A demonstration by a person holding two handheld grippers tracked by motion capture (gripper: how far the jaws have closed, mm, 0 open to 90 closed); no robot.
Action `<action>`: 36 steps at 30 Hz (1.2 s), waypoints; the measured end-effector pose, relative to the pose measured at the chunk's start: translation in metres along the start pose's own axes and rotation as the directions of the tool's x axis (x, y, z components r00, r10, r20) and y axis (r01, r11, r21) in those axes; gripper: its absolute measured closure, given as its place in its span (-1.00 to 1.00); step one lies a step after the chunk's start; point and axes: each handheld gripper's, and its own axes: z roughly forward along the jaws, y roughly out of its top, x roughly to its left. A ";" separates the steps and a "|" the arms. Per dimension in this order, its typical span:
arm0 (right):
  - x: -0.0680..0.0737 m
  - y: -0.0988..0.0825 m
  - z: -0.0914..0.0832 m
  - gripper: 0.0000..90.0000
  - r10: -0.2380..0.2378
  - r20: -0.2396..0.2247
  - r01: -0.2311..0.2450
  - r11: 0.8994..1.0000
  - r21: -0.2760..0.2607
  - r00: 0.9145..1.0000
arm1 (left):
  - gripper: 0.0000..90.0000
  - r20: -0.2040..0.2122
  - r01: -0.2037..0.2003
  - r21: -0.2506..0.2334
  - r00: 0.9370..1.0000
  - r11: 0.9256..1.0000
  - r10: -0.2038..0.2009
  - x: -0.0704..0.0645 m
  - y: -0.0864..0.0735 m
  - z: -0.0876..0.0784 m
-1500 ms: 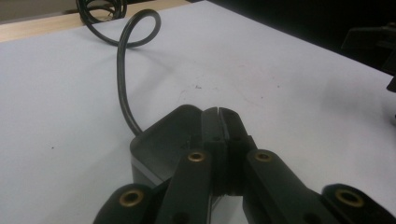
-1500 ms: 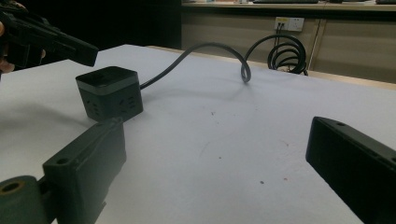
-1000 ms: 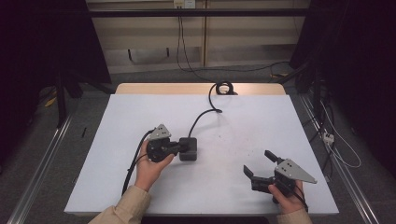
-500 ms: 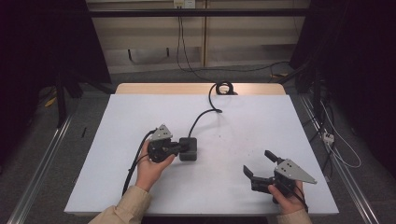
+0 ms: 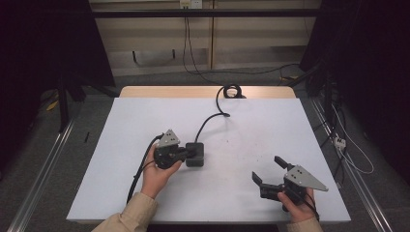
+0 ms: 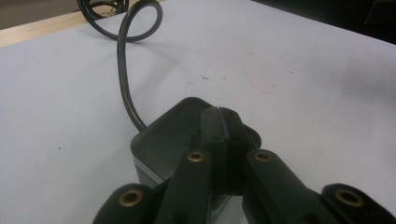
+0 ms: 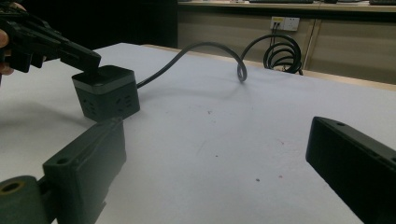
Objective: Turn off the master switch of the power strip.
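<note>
- Covering most of the high view, white table (image 5: 145,125) runs from mid-frame to the lower edge; a bare wood strip shows along its far side, upper centre. Nothing on it has shifted against the earlier frames.
- Left hand (image 5: 157,174), lower left of centre, holds the left gripper (image 5: 191,153) in the same spot as one second ago. Jaws pressed together, tips resting on top of the box.
- Right gripper (image 5: 271,170), lower right, unmoved too; jaws spread wide, nothing between them, well apart from the box.
- Dark cube-shaped socket box (image 5: 196,154) sits just left of centre; in the right gripper view it shows at upper left (image 7: 106,93), grey band near its top, small openings on its sides.
- Black cable (image 5: 210,121) leaves the box, curves toward upper centre, ends in a coil (image 5: 232,91) at the far table edge. In the left gripper view it loops at upper left (image 6: 123,70).
- Loose wires (image 5: 348,145) lie on the floor at right.
</note>
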 end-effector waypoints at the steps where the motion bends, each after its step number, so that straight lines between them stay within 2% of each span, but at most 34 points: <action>1: 0.000 0.000 0.000 -0.90 0.000 -0.001 0.000 1.000 0.002 1.000 | 1.00 -0.001 0.000 0.002 1.000 1.000 0.000 0.000 0.000 0.000; 17: 0.000 0.000 0.002 -0.90 -0.001 -0.005 0.001 1.000 0.001 1.000 | 1.00 -0.004 0.002 0.000 1.000 1.000 -0.002 -0.001 -0.002 0.000; 27: 0.000 0.000 0.002 -0.90 -0.001 -0.004 0.001 1.000 0.003 1.000 | 1.00 0.007 0.025 0.001 1.000 1.000 -0.025 0.000 -0.002 0.000; 36: 0.001 0.000 0.002 -0.90 -0.001 -0.002 0.001 1.000 0.004 1.000 | 1.00 0.001 0.018 0.007 1.000 1.000 -0.018 -0.001 -0.002 0.000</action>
